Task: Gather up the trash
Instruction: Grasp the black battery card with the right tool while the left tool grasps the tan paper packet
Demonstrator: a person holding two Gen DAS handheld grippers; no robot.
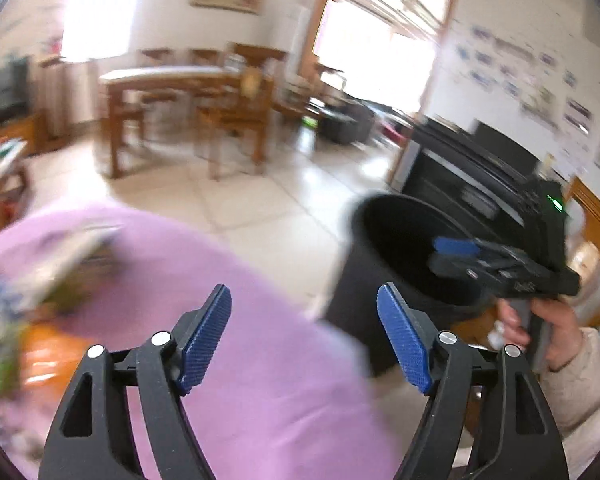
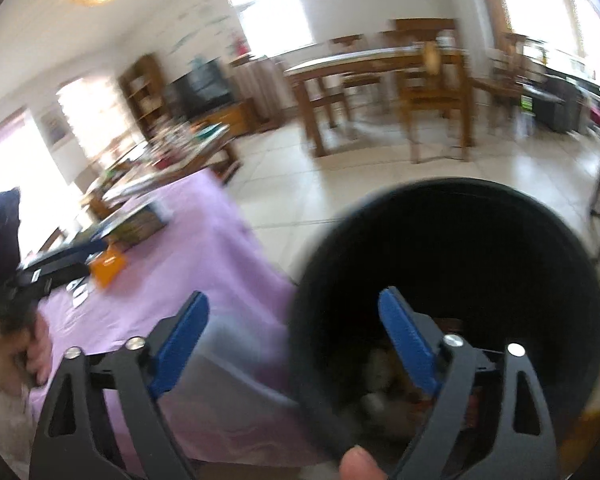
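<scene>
A black trash bin [image 2: 460, 280] stands on the floor beside a table with a purple cloth [image 2: 188, 256]; some trash lies at its bottom [image 2: 380, 376]. My right gripper [image 2: 294, 308] is open and empty, its right finger over the bin's mouth and its left finger over the cloth. In the left wrist view the bin [image 1: 384, 248] is to the right and the right gripper [image 1: 456, 252] hovers over its mouth. My left gripper [image 1: 304, 300] is open and empty above the cloth [image 1: 228, 320]. An orange packet [image 2: 107, 268] and small white scraps [image 2: 80, 294] lie on the cloth.
Blurred items lie on the cloth at the left [image 1: 60, 264]. A wooden dining table with chairs [image 1: 188, 96] stands across the tiled floor. A black appliance [image 1: 472, 176] is behind the bin. A cluttered low table [image 2: 172, 148] stands beyond the purple table.
</scene>
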